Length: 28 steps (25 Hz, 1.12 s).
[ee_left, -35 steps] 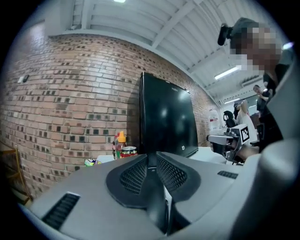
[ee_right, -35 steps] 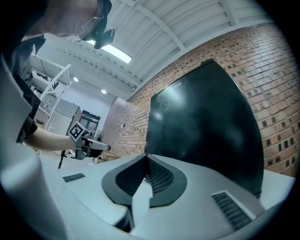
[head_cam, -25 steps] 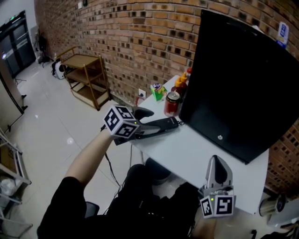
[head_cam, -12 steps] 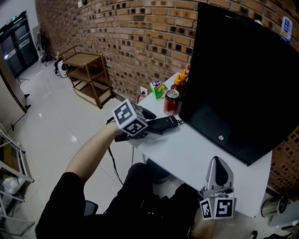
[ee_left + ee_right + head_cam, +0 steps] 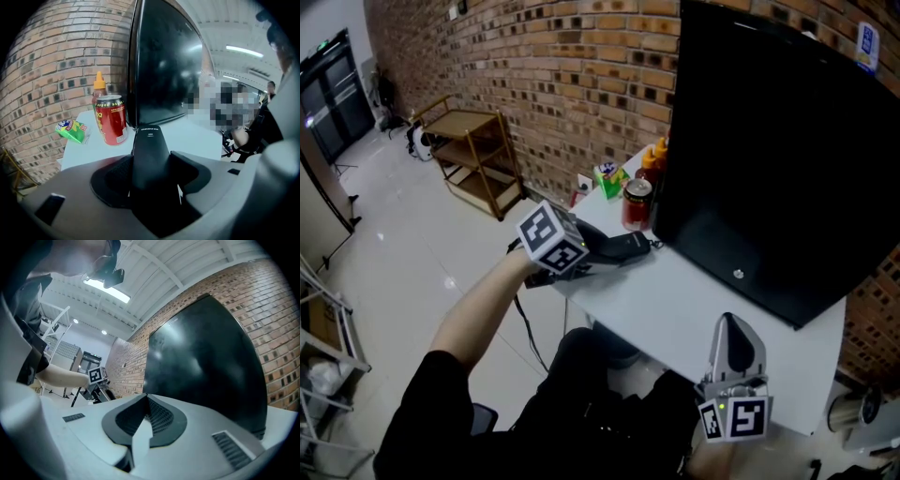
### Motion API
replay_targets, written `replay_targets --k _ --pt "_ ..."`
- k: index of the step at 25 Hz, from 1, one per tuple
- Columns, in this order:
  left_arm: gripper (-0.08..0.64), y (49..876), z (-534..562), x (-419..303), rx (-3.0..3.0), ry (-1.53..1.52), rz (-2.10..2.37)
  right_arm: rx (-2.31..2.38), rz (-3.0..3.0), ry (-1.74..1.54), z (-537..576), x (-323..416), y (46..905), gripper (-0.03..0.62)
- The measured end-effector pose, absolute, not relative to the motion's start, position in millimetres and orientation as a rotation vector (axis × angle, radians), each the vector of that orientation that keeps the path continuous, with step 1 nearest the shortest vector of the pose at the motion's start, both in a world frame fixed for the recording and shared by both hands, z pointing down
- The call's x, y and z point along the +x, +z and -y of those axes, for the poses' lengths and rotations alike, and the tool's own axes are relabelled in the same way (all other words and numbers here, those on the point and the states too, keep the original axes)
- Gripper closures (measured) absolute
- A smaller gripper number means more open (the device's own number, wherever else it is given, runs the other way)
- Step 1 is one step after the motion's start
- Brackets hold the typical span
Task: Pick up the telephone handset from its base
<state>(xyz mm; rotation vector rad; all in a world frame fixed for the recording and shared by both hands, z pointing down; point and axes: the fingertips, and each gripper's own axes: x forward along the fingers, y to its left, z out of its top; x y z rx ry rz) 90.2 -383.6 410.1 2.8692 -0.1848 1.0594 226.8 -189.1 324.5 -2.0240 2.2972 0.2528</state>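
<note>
**A:** Nearest first: what is the right gripper doing?

**B:** It hovers by the near edge of the table, jaws pressed together on nothing.

**A:** And the left gripper?

**B:** Its jaws have just been closing. The pads pinch the telephone handset by its sides. The handset runs forward out of them, lying low at the table's left-hand corner.

**A:** Any writing?

**B:** There is small pale print at the handset's far end, too small to read. Beyond it, the red can has lettering I cannot make out. An orange-capped bottle stands behind the can, and a green packet lies to its left.

**A:** What does only one view show?

**B:** Only the head view shows the blue-and-white sticker on the monitor and the wooden trolley by the brick wall. Only the left gripper view shows a person past the table.
</note>
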Motion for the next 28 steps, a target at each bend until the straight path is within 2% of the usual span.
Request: replay_targets --k 11,28 --pt "0.302 369.5 390.5 82.3 3.009 0.728 0.264 -2.065 -2.351 0.265 206.0 233.7 324.1 0.583" --pt "0.304 290.1 355.6 -7.7 3.088 -0.260 0.416 -2.079 -2.441 0.283 212.6 211.2 322.5 0.583"
